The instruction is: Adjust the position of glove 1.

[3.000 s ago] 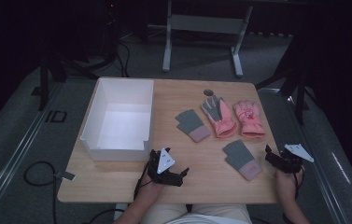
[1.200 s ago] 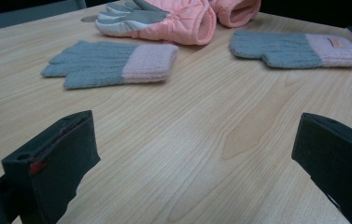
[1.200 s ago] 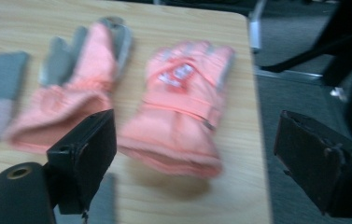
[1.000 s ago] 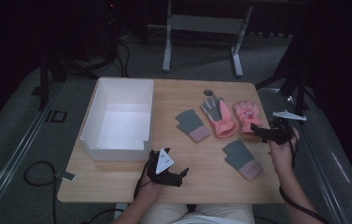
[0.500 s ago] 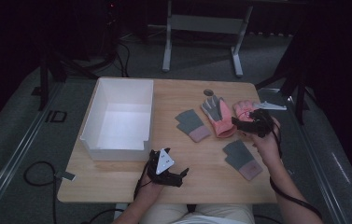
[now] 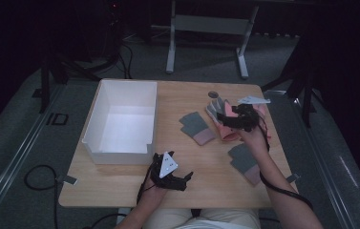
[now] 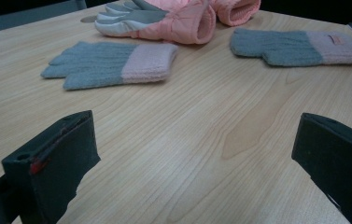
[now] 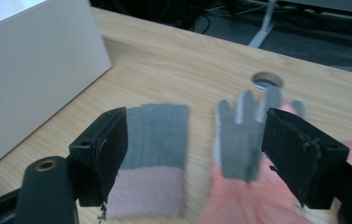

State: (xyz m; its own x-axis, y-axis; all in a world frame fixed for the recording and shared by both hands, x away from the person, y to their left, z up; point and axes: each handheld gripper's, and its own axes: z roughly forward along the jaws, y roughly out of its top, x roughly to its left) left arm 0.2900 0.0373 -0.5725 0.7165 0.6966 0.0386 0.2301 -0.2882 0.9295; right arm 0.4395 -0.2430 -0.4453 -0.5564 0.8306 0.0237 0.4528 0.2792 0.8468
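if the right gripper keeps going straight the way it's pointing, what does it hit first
Most likely the pink glove with the grey palm: the right gripper hangs just over it, open jaws framing its grey fingers. The grey knit glove lies just beside that line; depth is hard to judge.

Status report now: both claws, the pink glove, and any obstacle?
Right claw open over pink glove, closing slightly, nothing gripped. Left claw open, resting on table. Grey glove lies beside, not blocking.

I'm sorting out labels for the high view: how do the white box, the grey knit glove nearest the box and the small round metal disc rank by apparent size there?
1. White open-topped rectangular box, by far the largest.
2. Grey knit glove with a pink cuff, nearest the box.
3. Small round metal disc, set in the tabletop at the far edge, the smallest.
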